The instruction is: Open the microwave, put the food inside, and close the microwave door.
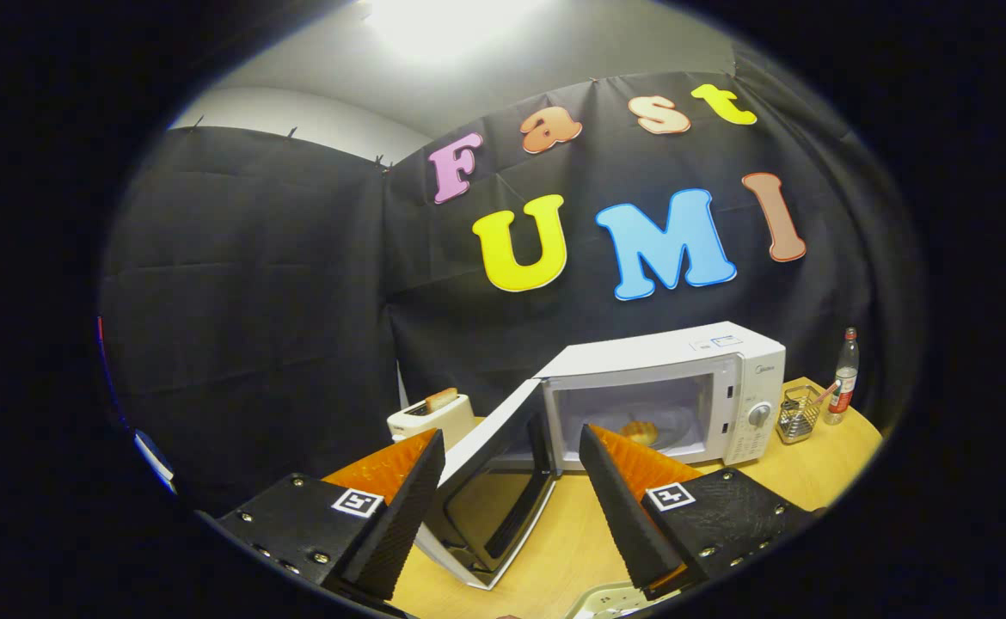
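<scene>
The food [641,432] lies inside the microwave [683,391] on the far part of the counter [821,473], its door [490,490] swung wide open to the left. The gripper [512,451] hovers near, jaws spread and empty, the door between them. A toaster [431,415] stands left; a wire basket [800,414] and bottle [844,378] right.

White microwave [666,378], golden food [641,432], cream toaster [432,419], light wood table [821,473], red-capped bottle [844,378].

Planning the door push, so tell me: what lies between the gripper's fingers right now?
In the gripper view, the open microwave door stands between the spread fingers of the gripper, touching neither; the table lies beneath.
</scene>
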Tool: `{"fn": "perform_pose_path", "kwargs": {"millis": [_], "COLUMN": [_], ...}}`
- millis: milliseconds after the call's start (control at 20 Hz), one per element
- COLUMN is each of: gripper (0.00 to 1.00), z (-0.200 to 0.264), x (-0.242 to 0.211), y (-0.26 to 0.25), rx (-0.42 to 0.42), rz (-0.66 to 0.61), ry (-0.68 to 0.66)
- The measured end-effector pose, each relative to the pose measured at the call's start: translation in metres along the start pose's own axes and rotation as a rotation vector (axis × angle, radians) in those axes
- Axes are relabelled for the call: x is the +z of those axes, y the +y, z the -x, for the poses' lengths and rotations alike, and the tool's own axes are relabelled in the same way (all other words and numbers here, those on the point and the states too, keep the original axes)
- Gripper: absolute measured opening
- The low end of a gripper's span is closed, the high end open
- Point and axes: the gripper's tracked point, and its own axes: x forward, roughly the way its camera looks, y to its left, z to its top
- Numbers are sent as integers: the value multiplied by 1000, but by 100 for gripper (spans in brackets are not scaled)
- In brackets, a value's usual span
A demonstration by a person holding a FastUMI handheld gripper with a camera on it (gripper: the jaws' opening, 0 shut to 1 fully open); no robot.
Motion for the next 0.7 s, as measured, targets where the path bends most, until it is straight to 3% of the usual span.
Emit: {"fn": "perform_pose_path", "kwargs": {"millis": [700], "gripper": [96], "z": [7], "x": [-38], "y": [132], "rx": [275], "rz": [45], "ry": [65]}}
